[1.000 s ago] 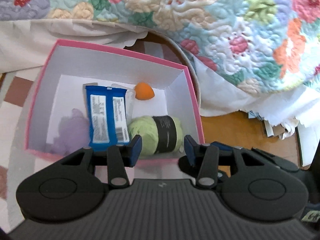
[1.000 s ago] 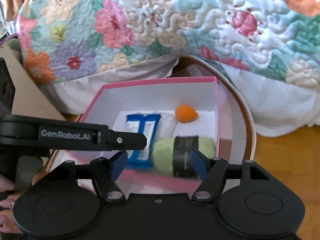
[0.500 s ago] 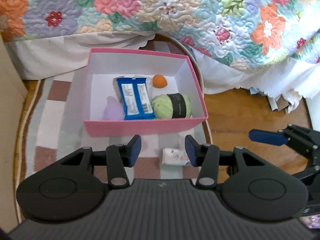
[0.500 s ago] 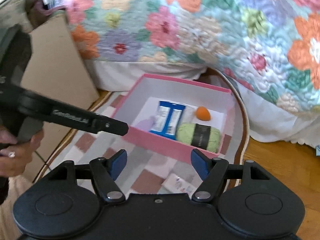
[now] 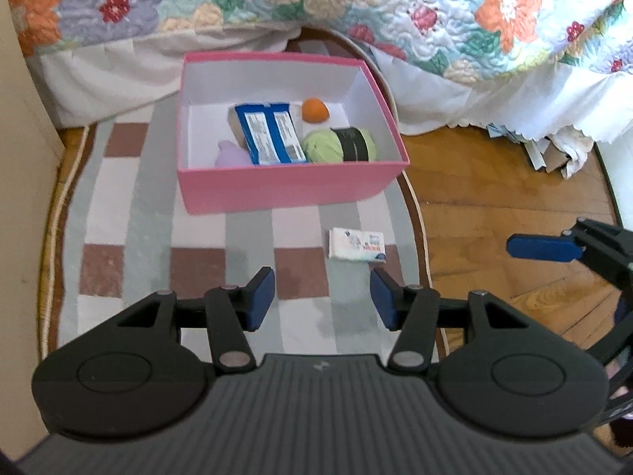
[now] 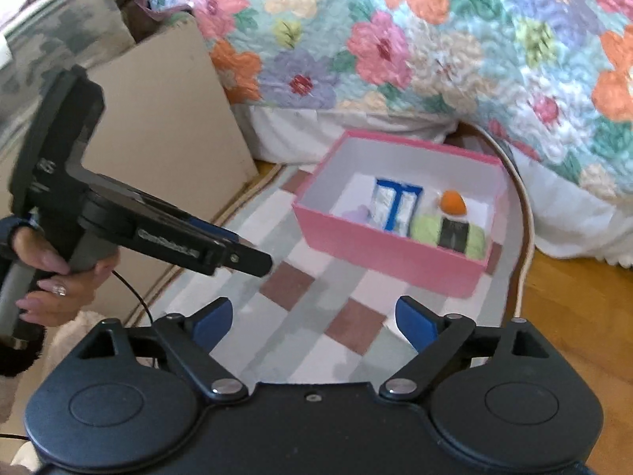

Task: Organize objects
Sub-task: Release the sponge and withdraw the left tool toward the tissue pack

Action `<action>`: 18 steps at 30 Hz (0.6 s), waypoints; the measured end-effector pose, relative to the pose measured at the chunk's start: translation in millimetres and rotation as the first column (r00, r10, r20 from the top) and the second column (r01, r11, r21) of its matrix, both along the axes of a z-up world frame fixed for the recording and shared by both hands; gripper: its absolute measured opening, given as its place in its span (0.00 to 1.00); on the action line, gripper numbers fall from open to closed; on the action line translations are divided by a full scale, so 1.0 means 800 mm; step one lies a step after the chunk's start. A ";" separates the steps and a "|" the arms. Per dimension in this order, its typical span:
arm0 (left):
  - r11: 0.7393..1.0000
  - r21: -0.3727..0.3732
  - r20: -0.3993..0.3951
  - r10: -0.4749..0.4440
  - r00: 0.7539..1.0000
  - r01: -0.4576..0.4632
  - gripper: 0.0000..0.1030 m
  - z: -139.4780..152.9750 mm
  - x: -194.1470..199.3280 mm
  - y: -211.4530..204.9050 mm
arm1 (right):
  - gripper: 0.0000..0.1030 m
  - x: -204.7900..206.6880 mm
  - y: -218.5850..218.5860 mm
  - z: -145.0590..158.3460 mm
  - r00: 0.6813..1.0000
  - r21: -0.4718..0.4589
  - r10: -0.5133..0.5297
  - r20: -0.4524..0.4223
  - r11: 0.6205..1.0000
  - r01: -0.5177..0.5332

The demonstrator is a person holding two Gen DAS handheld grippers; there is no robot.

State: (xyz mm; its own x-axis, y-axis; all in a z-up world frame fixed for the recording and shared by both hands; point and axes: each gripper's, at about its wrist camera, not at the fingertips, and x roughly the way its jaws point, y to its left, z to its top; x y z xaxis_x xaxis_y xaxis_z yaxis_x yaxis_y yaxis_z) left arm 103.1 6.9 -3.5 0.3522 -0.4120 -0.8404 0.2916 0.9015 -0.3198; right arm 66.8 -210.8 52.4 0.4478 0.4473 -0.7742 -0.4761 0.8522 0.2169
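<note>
Writing: raised lettering runs along the side arm of the left tongs point(image 6: 253, 263) but is too blurred to read; the blue foil packet point(image 5: 269, 134) carries two white panels of small print, also unreadable; the small white paper-wrapped pack point(image 5: 357, 244) has blue and red marks that cannot be made out.
Box: a pink cardboard box with white inner walls point(image 5: 285, 188), rectangular and lidless, sits ahead of both tongs on the checked woven rug point(image 5: 198, 265).
Contents: inside lie the blue packet, a smooth orange egg-shaped piece point(image 5: 315, 110), a green yarn ball with a black paper band point(image 5: 342, 144) and a soft lilac lump point(image 5: 231, 155).
Loose pack: flat on the rug, just ahead of the left tongs point(image 5: 322, 297), between them and the box.
Left tongs: blue pads parted, have just been opening, nothing between them.
Right tongs: point(image 6: 314, 320) spread wide, have just been opening, empty, over the rug.
Surroundings: a quilted floral bedspread point(image 5: 356, 4) hangs beyond the box; wooden parquet floor point(image 5: 494, 198) lies to the right.
</note>
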 end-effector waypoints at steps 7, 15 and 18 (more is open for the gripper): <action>0.997 -0.036 -0.015 -0.068 0.998 0.067 0.52 -0.048 0.007 -0.018 | 0.89 -0.009 -0.014 -0.066 0.995 -0.029 -0.084 0.044 0.996 0.085; 0.992 -0.102 0.040 -0.067 0.997 0.070 0.53 -0.101 0.030 -0.028 | 0.89 -0.005 -0.010 -0.147 0.977 -0.124 -0.124 0.172 0.981 0.147; 0.994 -0.101 0.020 -0.048 0.999 0.050 0.54 -0.129 0.044 -0.032 | 0.89 -0.004 -0.007 -0.172 0.963 -0.141 -0.134 0.235 0.975 0.171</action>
